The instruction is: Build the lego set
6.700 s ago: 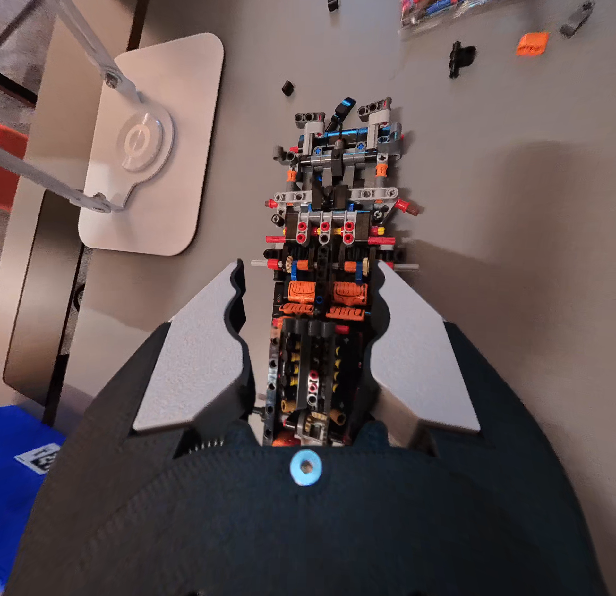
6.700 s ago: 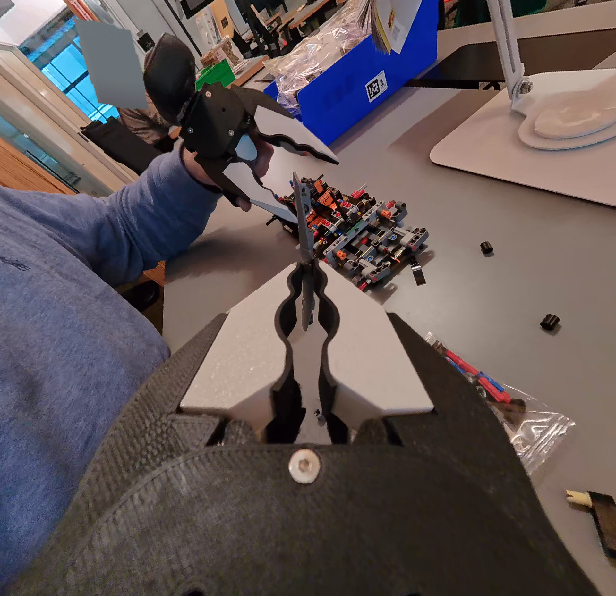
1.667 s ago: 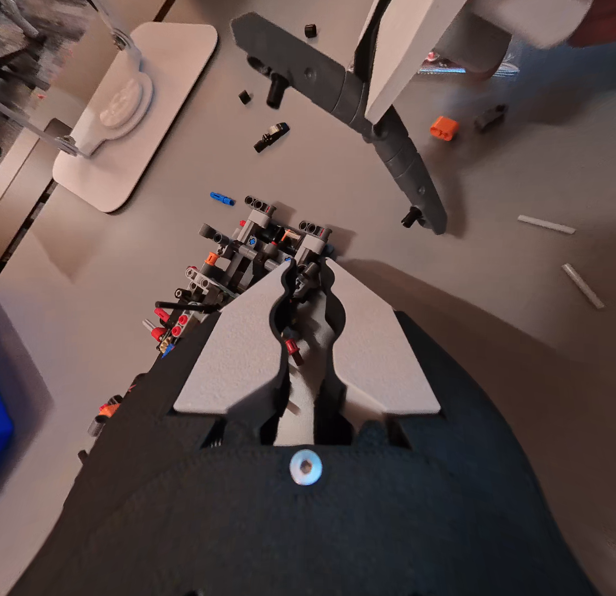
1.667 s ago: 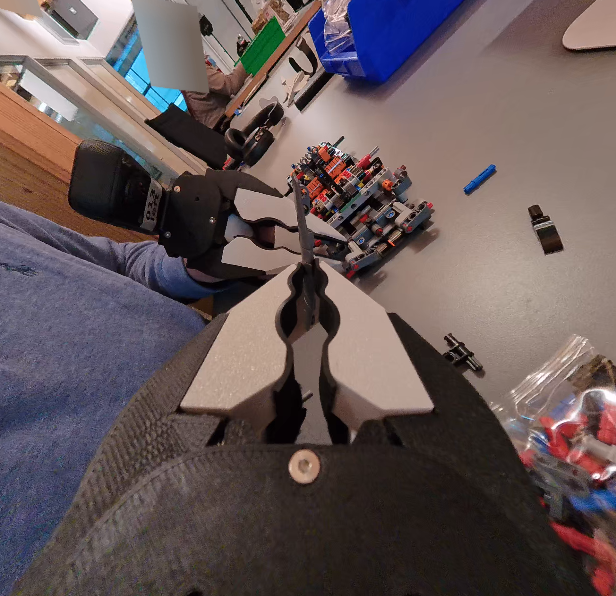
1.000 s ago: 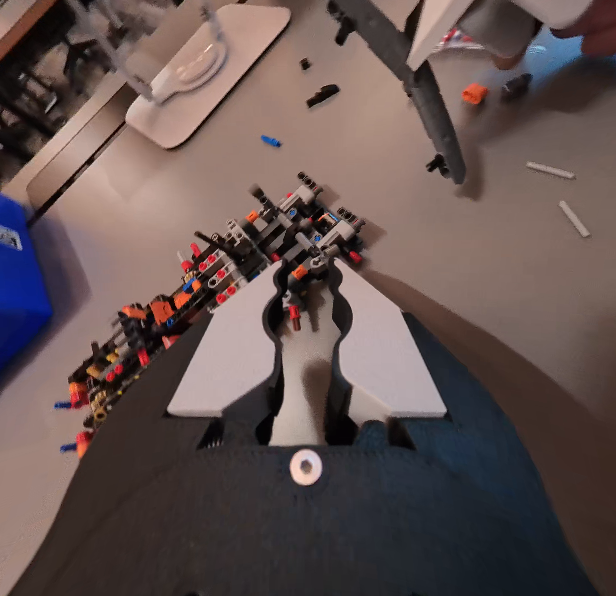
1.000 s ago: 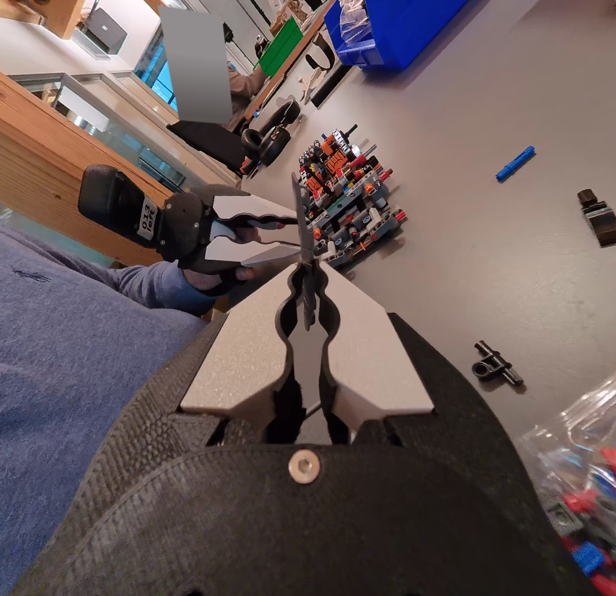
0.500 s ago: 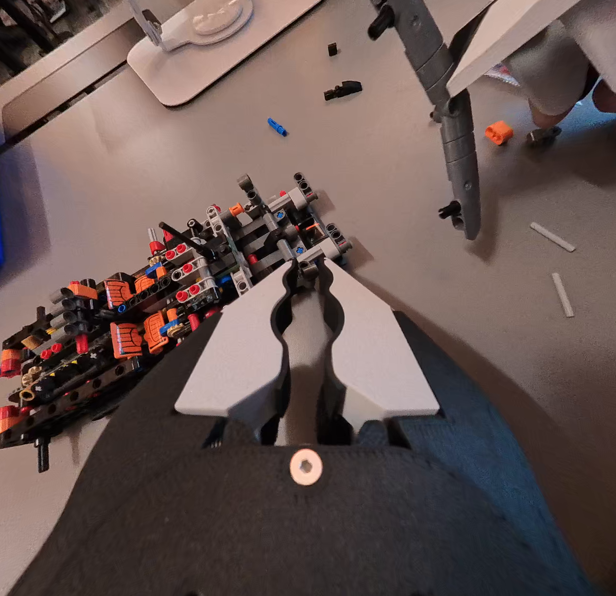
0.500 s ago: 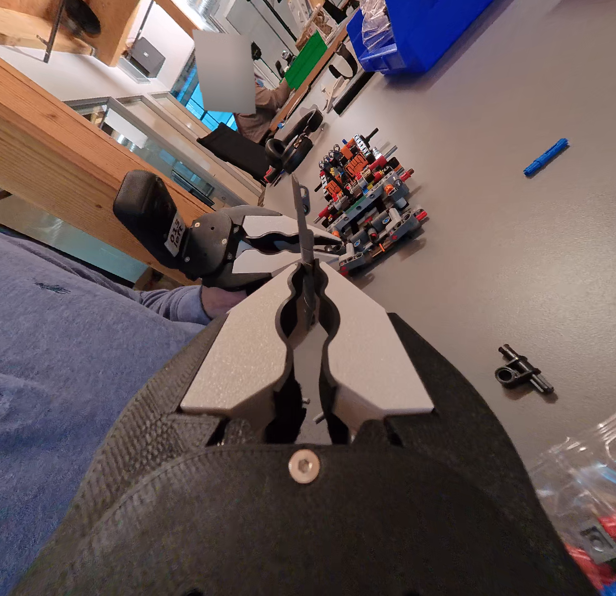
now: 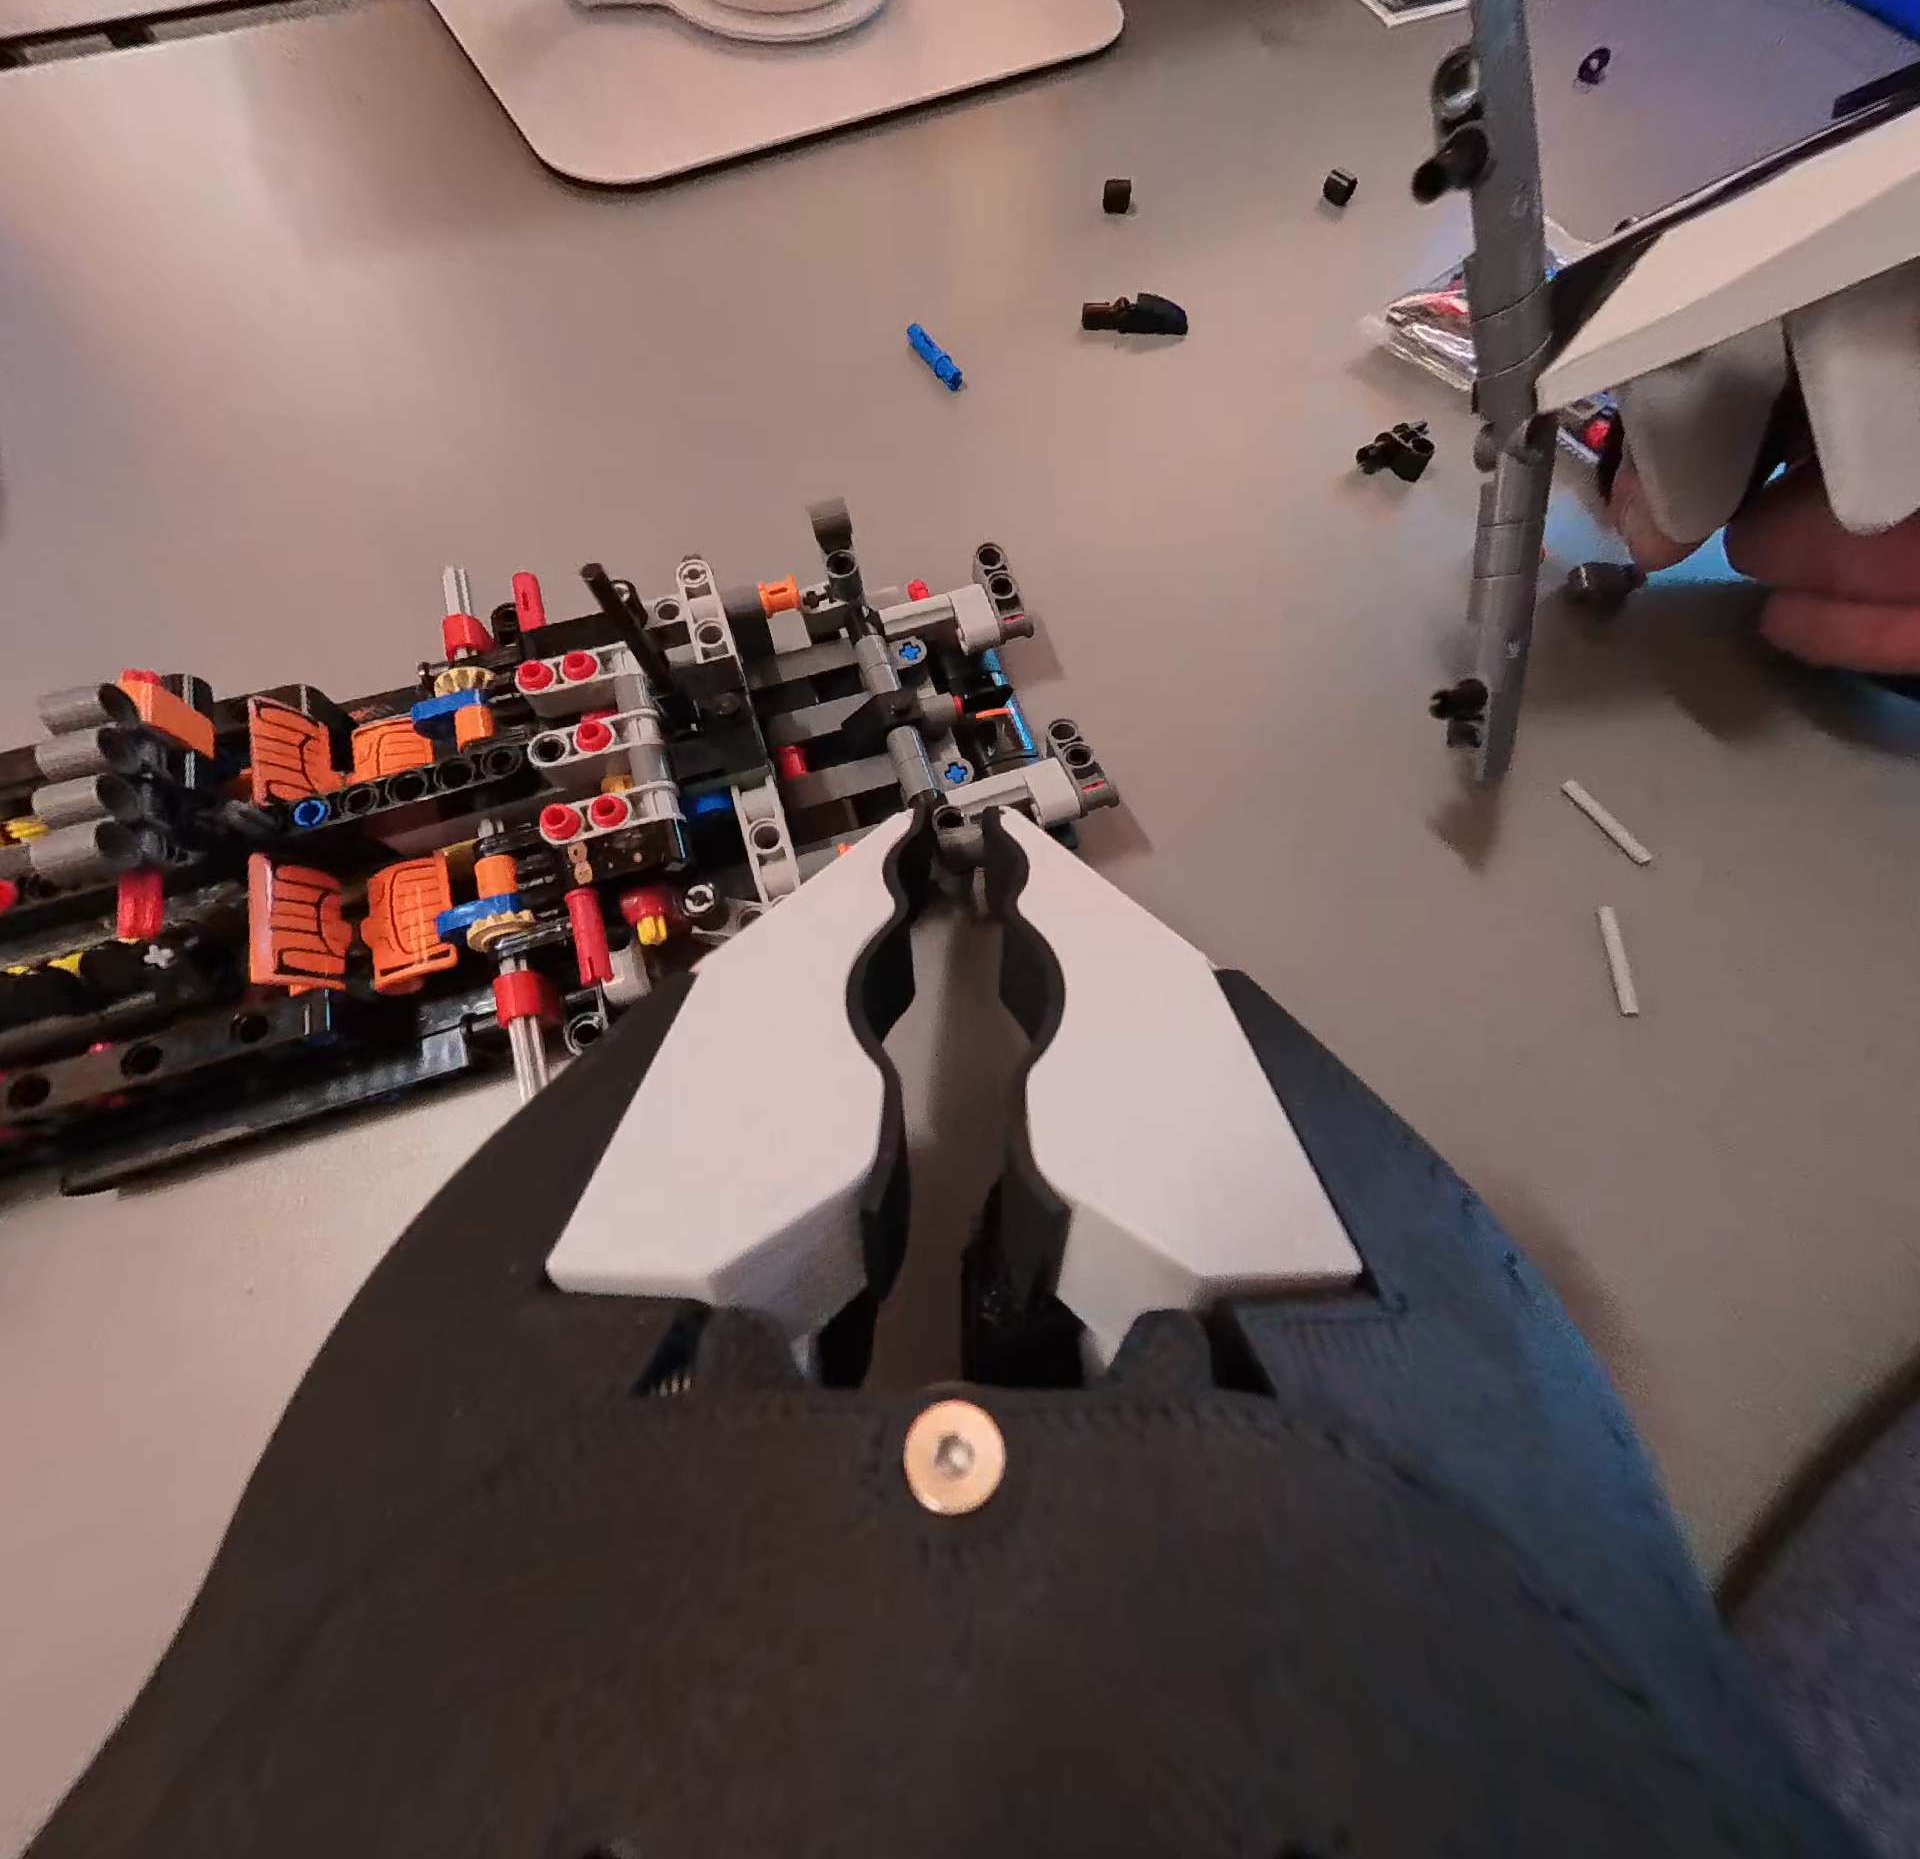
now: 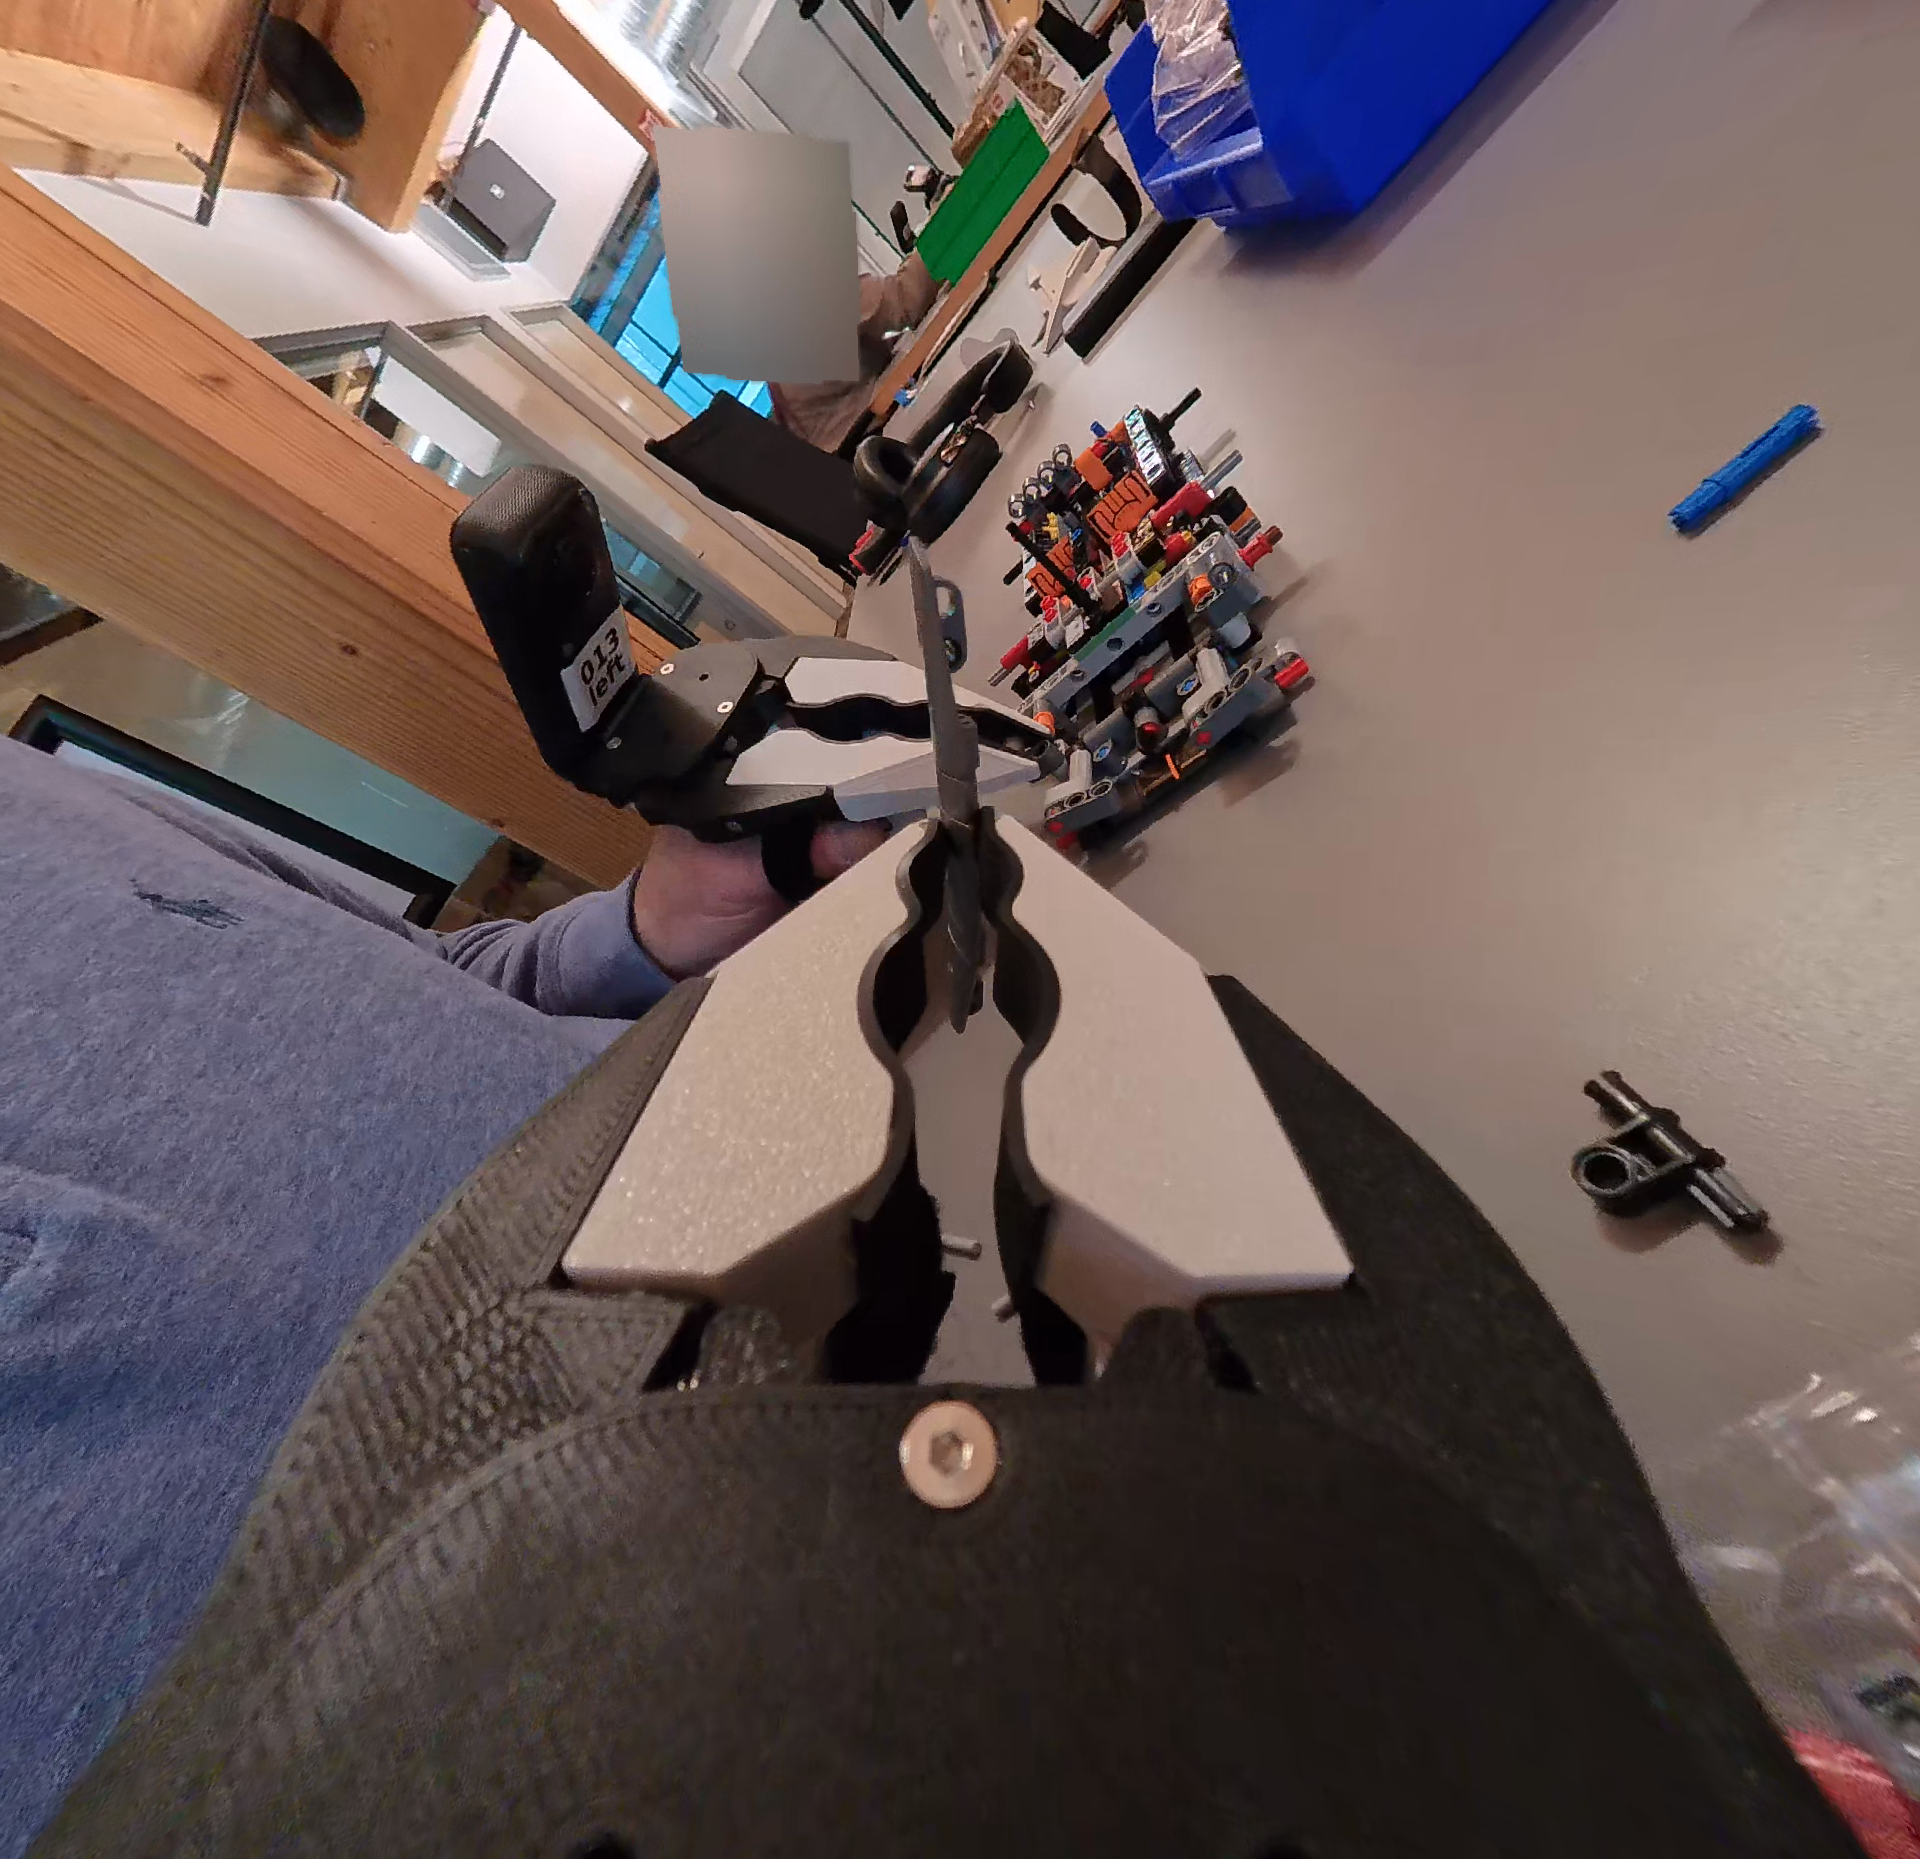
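The left gripper [image 9: 958, 841] has its fingers pressed nearly together, pinching a small grey connector at the near corner of the Lego chassis [image 9: 582, 770], which lies flat on the grey table [image 9: 312, 375] and stretches away to the left of the fingertips. The right gripper [image 10: 961, 874] pinches a long dark grey panel piece [image 10: 940, 708] edge-on, so that it stands up beyond the fingertips; in the left wrist view this piece [image 9: 1507, 375] hangs upright to the right of the chassis, apart from it. A blue pin [image 9: 933, 357] and a black connector [image 10: 1662, 1165] lie loose on the table beyond the fingers.
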